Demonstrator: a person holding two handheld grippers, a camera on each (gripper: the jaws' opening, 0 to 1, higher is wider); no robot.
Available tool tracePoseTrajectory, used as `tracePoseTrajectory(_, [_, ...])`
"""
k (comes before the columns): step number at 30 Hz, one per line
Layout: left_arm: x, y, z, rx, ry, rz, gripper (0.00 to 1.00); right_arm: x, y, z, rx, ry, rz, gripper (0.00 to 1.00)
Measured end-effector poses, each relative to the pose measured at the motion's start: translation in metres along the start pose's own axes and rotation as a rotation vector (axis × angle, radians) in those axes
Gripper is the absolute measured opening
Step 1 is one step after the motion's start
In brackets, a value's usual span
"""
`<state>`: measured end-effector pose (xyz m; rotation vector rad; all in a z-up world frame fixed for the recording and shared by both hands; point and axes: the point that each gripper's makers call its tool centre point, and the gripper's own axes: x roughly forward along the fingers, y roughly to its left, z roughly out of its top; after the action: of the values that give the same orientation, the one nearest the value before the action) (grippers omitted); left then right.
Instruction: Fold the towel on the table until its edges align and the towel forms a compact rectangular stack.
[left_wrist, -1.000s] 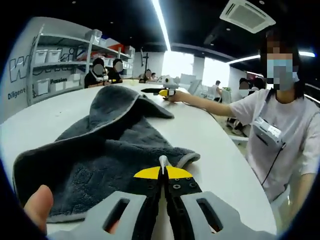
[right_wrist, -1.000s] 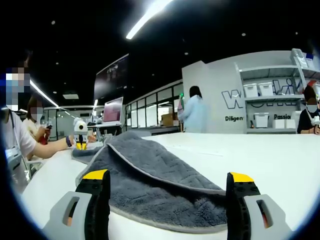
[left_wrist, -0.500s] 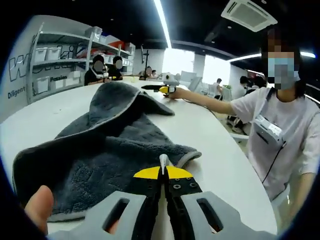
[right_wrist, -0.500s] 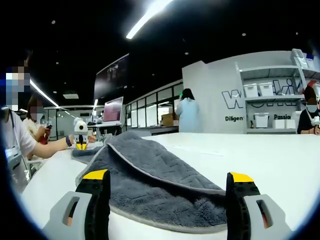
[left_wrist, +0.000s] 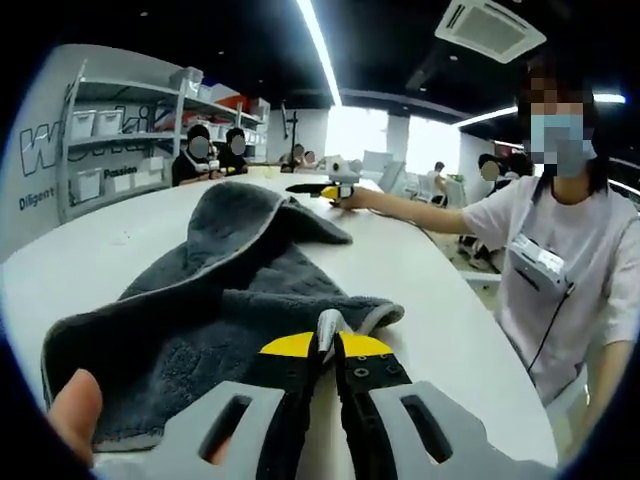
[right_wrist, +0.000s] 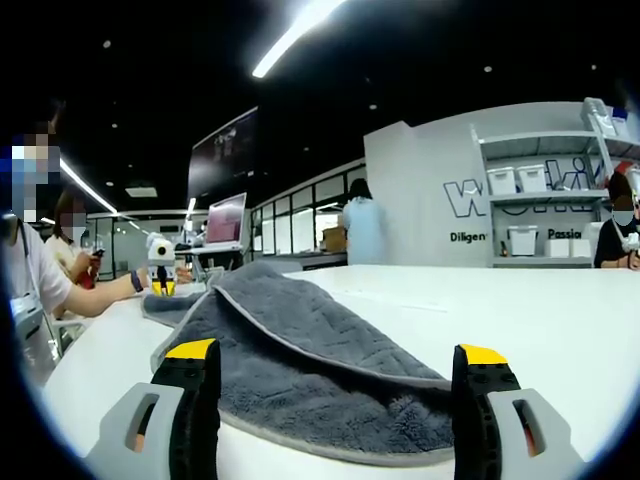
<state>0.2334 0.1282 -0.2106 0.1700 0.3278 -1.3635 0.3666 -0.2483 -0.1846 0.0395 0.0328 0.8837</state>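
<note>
A dark grey towel (left_wrist: 230, 290) with a pale hem lies rumpled along the white table (left_wrist: 430, 280), its far part folded over in a hump. In the left gripper view my left gripper (left_wrist: 328, 335) is shut on the towel's near edge, and a strip of hem shows between the jaws. At the towel's far end stands my right gripper (left_wrist: 322, 189), held by a person's outstretched arm. In the right gripper view my right gripper (right_wrist: 337, 352) is open, its jaws wide apart, with the towel (right_wrist: 300, 340) lying just ahead of them. My left gripper (right_wrist: 160, 283) stands at the towel's other end.
The person (left_wrist: 560, 250) holding the grippers stands at the table's right side. Shelves with white bins (left_wrist: 110, 130) line the wall beyond the table, and other people sit at its far end. A thumb (left_wrist: 75, 410) shows beside the left jaw. Bare table (right_wrist: 520, 310) stretches to the right.
The left gripper view has shifted a little, with the towel edge still in the jaws. The right gripper view is steady; a person in the background has walked to the left.
</note>
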Motion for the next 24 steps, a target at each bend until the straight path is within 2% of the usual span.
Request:
tracePoseTrajectory(6, [-0.001, 0.003, 0.007, 0.011, -0.039, 0.017, 0.12, 0.0, -0.004, 0.001, 0.001, 0.0, 0.0, 0.98])
tracePoseTrajectory(14, [-0.004, 0.007, 0.014, 0.019, -0.074, 0.031, 0.18, 0.001, 0.012, -0.001, 0.001, -0.003, -0.001, 0.98])
tracePoseTrajectory(16, [-0.006, 0.009, 0.019, 0.022, -0.099, 0.043, 0.19, 0.002, 0.016, -0.002, 0.0, -0.001, 0.0, 0.98])
tracePoseTrajectory(24, [-0.021, 0.026, 0.042, 0.031, -0.22, 0.125, 0.28, 0.002, 0.003, 0.002, 0.002, -0.002, 0.0, 0.98])
